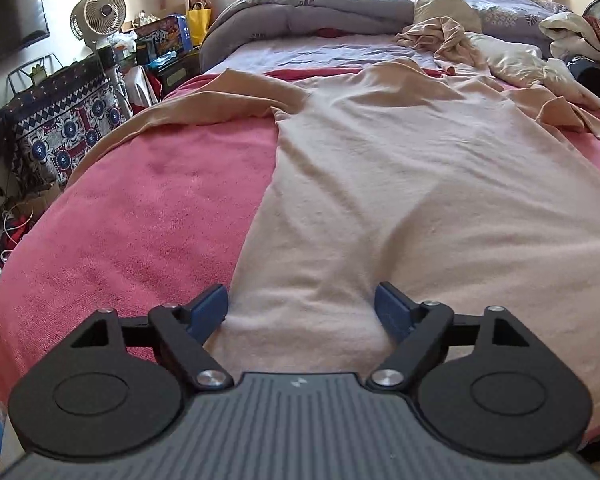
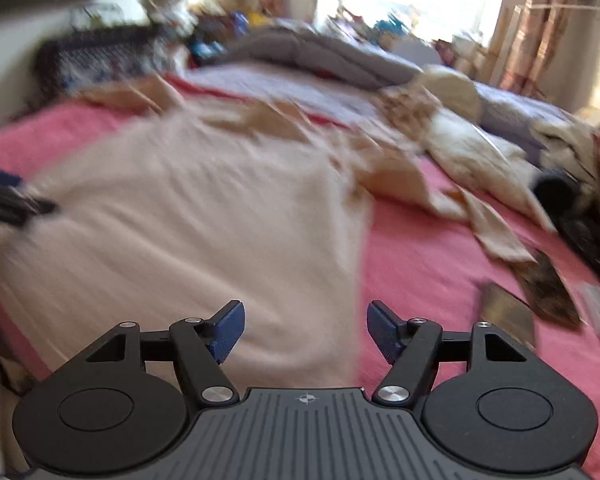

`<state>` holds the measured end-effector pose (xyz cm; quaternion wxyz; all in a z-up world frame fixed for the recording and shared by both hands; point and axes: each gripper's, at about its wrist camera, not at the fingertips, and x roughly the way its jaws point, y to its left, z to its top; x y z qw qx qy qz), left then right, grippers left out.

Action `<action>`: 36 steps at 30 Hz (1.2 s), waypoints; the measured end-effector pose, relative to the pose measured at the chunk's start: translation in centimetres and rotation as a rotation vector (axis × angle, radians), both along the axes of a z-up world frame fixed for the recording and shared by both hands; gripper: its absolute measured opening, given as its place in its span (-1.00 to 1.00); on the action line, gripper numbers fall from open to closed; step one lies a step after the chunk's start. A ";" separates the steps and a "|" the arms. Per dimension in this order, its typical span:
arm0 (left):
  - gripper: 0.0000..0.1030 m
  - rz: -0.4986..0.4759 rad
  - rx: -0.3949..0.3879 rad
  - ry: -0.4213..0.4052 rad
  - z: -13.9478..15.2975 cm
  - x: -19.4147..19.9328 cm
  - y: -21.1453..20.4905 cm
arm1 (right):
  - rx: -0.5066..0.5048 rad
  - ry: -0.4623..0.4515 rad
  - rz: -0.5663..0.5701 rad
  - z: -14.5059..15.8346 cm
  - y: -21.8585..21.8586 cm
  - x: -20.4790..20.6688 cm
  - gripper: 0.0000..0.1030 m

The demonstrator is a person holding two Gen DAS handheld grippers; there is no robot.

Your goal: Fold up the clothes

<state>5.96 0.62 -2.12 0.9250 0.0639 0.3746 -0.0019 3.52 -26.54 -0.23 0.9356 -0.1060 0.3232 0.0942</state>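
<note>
The shirt (image 1: pixel 420 184) lies flat on the pink blanket (image 1: pixel 148 220), ready for folding; the left gripper (image 1: pixel 302 312) and right gripper (image 2: pixel 306 330) are both spread, pinching nothing

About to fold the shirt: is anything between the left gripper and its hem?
Nothing visible. The left gripper is open right over the near hem of the shirt, with only cloth between its pads.

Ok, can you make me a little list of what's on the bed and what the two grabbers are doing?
garment: cream long-sleeved top, spread flat
under it: pink blanket
left sleeve: stretched out sideways
more clothes: crumpled pile further up the bed
left gripper: open, over the top's near hem
right gripper: open, at the top's right edge
folding: not started yet
</note>
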 end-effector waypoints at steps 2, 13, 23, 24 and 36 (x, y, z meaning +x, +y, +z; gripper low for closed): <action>0.62 0.001 -0.002 0.003 0.0 0.0 0.0 | 0.032 -0.021 0.051 0.6 1.5 0.3 0.36; 0.65 0.016 -0.019 0.017 0.0 0.1 0.1 | 0.003 0.065 0.177 -3.1 9.1 3.6 0.60; 0.69 0.018 -0.023 0.009 -0.2 0.1 0.2 | 0.182 0.022 0.043 -4.6 7.2 2.3 0.91; 0.70 0.019 -0.024 0.007 -0.2 0.1 0.2 | 0.188 0.031 0.046 -4.5 7.0 2.3 0.91; 0.74 0.005 -0.051 -0.041 -0.6 -0.8 0.9 | 0.206 -0.027 0.060 -4.9 6.2 0.8 1.00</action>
